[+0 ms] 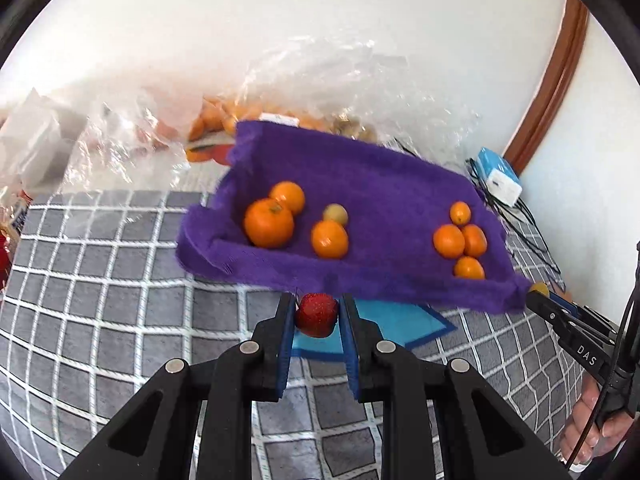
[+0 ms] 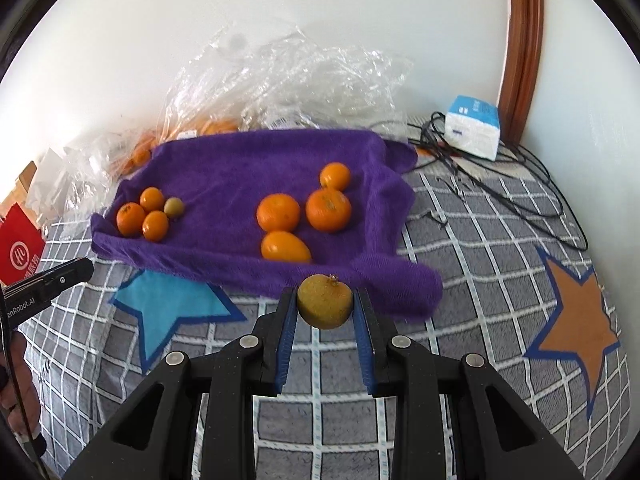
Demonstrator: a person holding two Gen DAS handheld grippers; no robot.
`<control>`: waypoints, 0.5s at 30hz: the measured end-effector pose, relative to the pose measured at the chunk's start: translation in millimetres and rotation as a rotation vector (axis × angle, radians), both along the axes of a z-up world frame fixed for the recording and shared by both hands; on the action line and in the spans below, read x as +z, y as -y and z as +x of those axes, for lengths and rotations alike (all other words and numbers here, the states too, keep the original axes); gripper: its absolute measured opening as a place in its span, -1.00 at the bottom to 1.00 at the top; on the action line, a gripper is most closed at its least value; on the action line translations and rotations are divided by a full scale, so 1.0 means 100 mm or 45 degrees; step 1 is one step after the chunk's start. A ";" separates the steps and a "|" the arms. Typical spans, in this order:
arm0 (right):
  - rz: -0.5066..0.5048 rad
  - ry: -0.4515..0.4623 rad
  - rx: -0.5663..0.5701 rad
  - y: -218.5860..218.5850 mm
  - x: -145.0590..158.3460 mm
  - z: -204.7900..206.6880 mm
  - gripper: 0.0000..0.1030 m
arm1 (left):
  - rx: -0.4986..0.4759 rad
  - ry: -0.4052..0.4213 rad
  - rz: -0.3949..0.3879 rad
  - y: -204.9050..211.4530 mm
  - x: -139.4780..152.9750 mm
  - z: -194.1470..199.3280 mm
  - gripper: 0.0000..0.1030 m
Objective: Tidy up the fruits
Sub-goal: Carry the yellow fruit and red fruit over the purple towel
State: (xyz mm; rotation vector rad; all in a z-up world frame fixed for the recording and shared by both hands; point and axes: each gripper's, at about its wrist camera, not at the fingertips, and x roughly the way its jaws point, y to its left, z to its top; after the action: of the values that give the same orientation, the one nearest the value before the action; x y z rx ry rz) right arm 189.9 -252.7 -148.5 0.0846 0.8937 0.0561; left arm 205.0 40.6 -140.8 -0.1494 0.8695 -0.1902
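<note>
Left gripper [image 1: 317, 312] pinches my strawberry [image 1: 316, 315], right gripper [image 2: 325, 308] clamps a yellowish fruit [image 2: 325, 301], both just short of the purple towel [image 1: 360, 184]; squeezing harder could bruise the strawberry.

Towel [image 1: 360, 184] blurred; oranges in bags [image 1: 224, 116] behind its far edge mostly hidden. Red box [image 2: 20, 246] cut by left frame edge, label unreadable.

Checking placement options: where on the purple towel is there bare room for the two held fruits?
The purple towel is bare along its back strip near the plastic bags, and in the middle gap between the small orange cluster and the larger oranges. Those clusters are crowded. The checked cloth beside the orange star is also free.
</note>
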 end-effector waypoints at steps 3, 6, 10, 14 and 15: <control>0.001 0.029 0.018 -0.05 0.11 0.13 -0.46 | 0.027 0.019 -0.002 -0.08 0.09 0.10 -0.59; 0.000 0.054 0.036 -0.10 0.20 0.28 -0.46 | 0.042 0.041 0.000 -0.12 0.18 0.21 -0.59; 0.000 0.081 0.061 -0.16 0.28 0.49 -0.46 | 0.059 0.056 -0.001 -0.13 0.25 0.41 -0.59; -0.009 0.101 0.081 -0.20 0.29 0.73 -0.46 | 0.062 0.065 0.009 -0.10 0.25 0.62 -0.59; -0.010 0.101 0.084 -0.21 0.28 0.79 -0.46 | 0.062 0.064 0.013 -0.09 0.24 0.69 -0.59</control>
State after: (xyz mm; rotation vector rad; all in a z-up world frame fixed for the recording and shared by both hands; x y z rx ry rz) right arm 269.0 -231.6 -120.6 0.0449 0.8173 0.1165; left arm 274.4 49.4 -116.8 -0.1554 0.8161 -0.1435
